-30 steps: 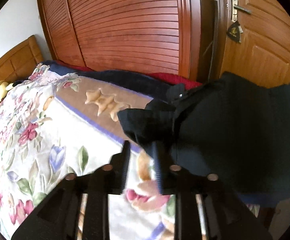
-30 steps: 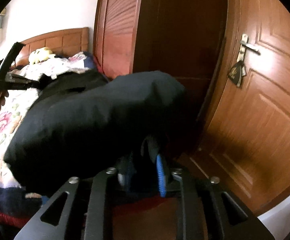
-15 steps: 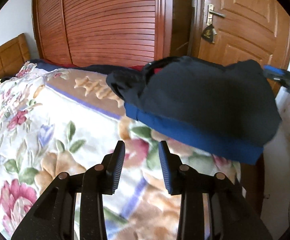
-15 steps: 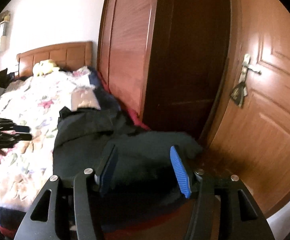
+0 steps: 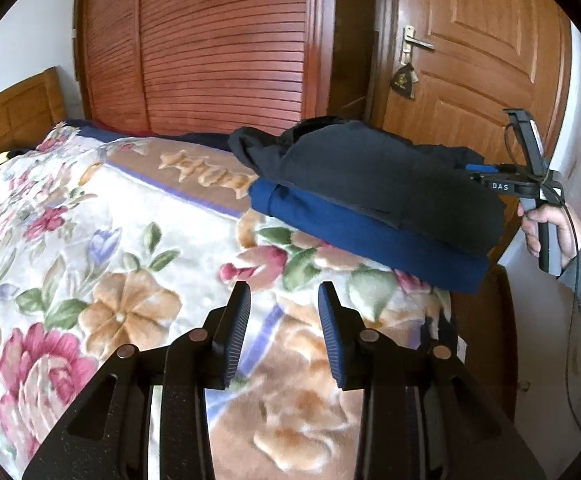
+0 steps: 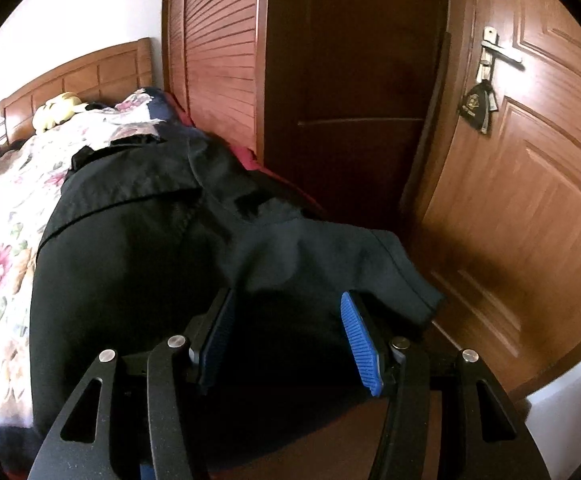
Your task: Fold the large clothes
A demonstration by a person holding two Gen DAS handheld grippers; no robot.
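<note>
A folded black garment (image 5: 370, 176) lies on a folded blue garment (image 5: 354, 236) at the far right corner of the bed. My left gripper (image 5: 284, 312) hovers open over the floral blanket, short of the stack, with nothing between its pads. In the right wrist view the black garment (image 6: 150, 248) spreads out under and ahead of my right gripper (image 6: 286, 308), which is open above the cloth without pinching it. From the left wrist view the right gripper (image 5: 477, 169) sits at the stack's right end, held by a hand (image 5: 546, 220).
The floral blanket (image 5: 90, 240) covers the bed. A louvred wardrobe (image 5: 218, 48) stands behind it, with a wooden door (image 5: 470, 60) to its right. A yellow plush toy (image 6: 56, 114) rests by the headboard (image 6: 78, 72). The bed's dark wooden end (image 5: 482, 320) lies below the stack.
Both grippers have let go of the black garment and opened. It now rests on the blue one, and both grippers have drawn back from it.
</note>
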